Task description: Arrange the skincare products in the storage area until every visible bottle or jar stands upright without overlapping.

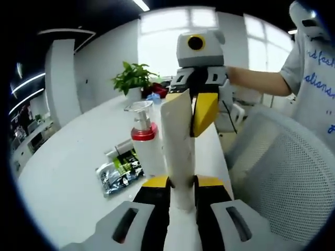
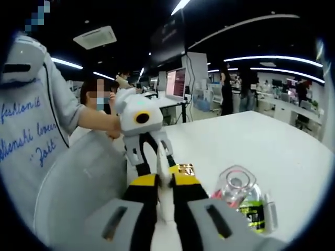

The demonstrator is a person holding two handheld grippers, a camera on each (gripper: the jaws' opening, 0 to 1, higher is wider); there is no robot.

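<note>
I am pinching a white tube (image 1: pixel 178 151) between both grippers, the left gripper (image 1: pixel 182 184) at one end and the right gripper (image 1: pixel 194 112) at the other, lifting it above the surface (image 1: pixel 63 183) so it can stand upright beside the pump bottle (image 1: pixel 145 141).

The tube (image 1: pixel 178 141) is white. The pump bottle (image 1: pixel 145 144) is white with a red collar and clear cap. The sachet (image 1: pixel 119 171) is silver with green and black print. The table (image 1: pixel 68 178) is white.
</note>
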